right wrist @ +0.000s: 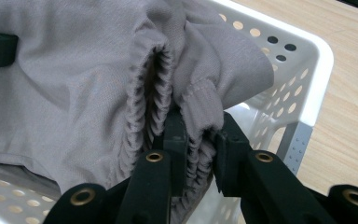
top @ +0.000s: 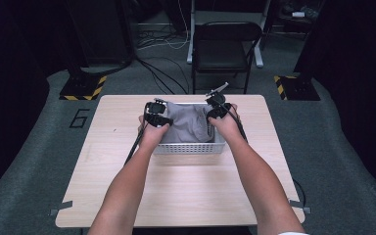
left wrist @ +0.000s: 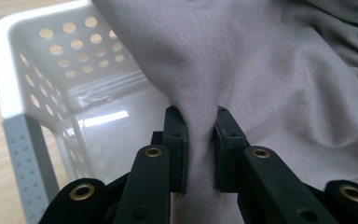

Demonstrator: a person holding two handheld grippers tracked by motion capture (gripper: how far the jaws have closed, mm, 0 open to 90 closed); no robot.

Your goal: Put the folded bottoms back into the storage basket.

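A grey cloth [top: 188, 122] hangs over a white perforated basket [top: 188, 148] on the tabletop [top: 176, 191]. The left claw [left wrist: 200, 149] pinches a plain fold of it; the right claw [right wrist: 198, 149] pinches its gathered elastic hem.

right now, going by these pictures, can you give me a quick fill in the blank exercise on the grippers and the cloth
1. The grey garment hangs over a white perforated ____.
2. The left gripper has its jaws ____ on a fold of the fabric.
3. The right gripper pinches the garment at its gathered ____ band.
4. The basket stands on a light ____ table.

Missing words: basket; shut; elastic; wooden
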